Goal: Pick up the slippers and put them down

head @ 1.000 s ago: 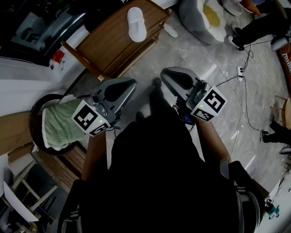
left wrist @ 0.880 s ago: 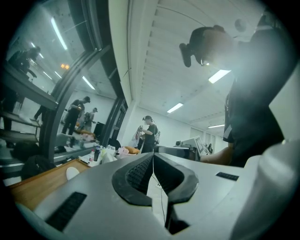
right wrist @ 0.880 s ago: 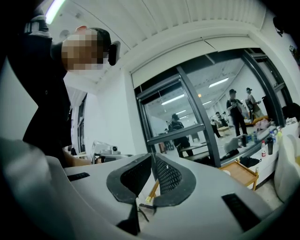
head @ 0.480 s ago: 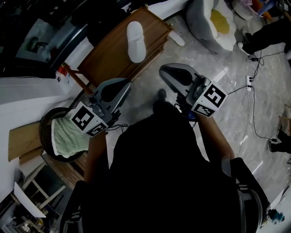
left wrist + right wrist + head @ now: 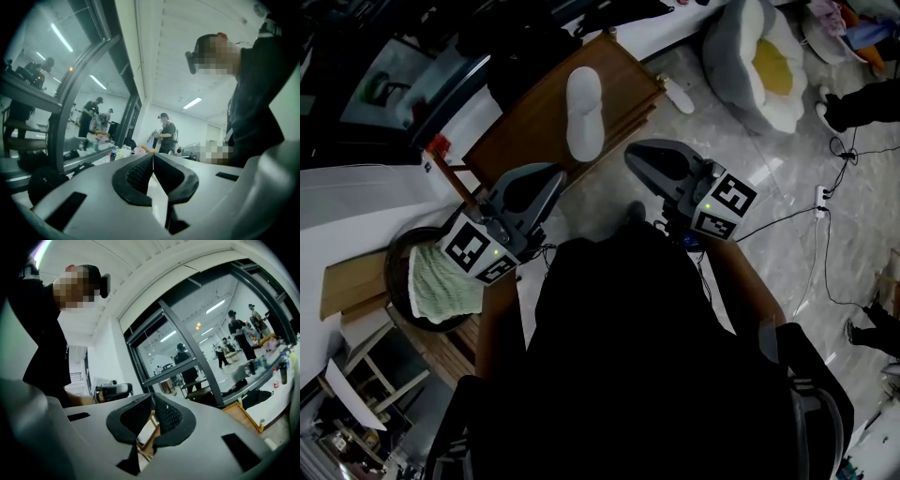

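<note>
A white slipper (image 5: 584, 112) lies on a low wooden table (image 5: 520, 122) ahead of me. A second white slipper (image 5: 680, 94) lies on the floor just past the table's right corner. My left gripper (image 5: 555, 176) hovers short of the table's near edge, shut with nothing in it; its pads meet in the left gripper view (image 5: 153, 158). My right gripper (image 5: 635, 156) hangs over the floor to the slipper's lower right, also shut and empty, its pads closed in the right gripper view (image 5: 153, 400). Both point level, away from me.
A dark round basket with a green towel (image 5: 441, 281) stands at my left. A grey and white flower-shaped cushion (image 5: 764, 61) sits at the back right. Cables and a power strip (image 5: 820, 195) trail over the marble floor. Another person's legs (image 5: 862, 98) are at the right edge.
Both grippers have moved forward toward the wooden table, and the slipper on it now lies nearer to them. Their jaws stayed shut.
</note>
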{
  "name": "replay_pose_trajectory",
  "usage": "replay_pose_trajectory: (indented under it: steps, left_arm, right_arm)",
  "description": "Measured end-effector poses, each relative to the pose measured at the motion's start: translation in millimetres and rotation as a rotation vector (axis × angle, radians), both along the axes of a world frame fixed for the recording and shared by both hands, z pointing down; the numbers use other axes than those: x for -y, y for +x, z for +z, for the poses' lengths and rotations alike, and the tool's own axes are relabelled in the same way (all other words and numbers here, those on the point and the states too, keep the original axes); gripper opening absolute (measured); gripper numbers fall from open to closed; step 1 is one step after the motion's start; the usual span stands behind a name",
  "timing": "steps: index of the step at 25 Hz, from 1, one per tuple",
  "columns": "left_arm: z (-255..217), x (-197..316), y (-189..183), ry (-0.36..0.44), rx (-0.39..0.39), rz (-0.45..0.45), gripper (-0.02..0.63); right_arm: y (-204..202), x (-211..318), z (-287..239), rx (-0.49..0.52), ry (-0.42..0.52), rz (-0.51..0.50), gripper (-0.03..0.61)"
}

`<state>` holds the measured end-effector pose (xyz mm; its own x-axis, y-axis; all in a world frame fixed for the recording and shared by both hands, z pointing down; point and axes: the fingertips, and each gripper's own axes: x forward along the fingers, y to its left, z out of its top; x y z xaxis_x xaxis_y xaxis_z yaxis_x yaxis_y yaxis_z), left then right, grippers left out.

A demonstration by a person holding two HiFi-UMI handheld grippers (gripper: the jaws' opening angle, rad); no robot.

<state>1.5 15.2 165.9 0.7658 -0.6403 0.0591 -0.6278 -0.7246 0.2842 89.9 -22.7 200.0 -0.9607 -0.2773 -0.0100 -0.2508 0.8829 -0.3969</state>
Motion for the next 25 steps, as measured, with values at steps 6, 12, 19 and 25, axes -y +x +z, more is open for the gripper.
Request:
replay_pose_trajectory:
  steps: [6, 12, 19, 25]
  left_arm:
    - [11.6, 14.1, -31.0, -0.038, -0.010, -0.062, 0.012]
    - [38.9, 31.5, -61.1, -0.089, -0.051, -0.038, 0.012]
    - [93.2, 52.8, -60.0, -0.137, -0.025, -0.037, 0.012]
    - [170.7, 43.2, -42.8, -0.236, 0.011, -0.024, 0.012]
  right_arm:
    - [-20.3, 27.4, 32.9, -0.028, -0.078, 0.001, 0.037]
    - [-47.8, 41.4, 67.1, -0.067, -0.137, 0.062, 0.037]
    - [-50.8, 57.0, 102.9, 0.004, -0.238, 0.155, 0.038]
    - [-49.9, 49.6, 170.3, 0.099, -0.416, 0.215, 0.038]
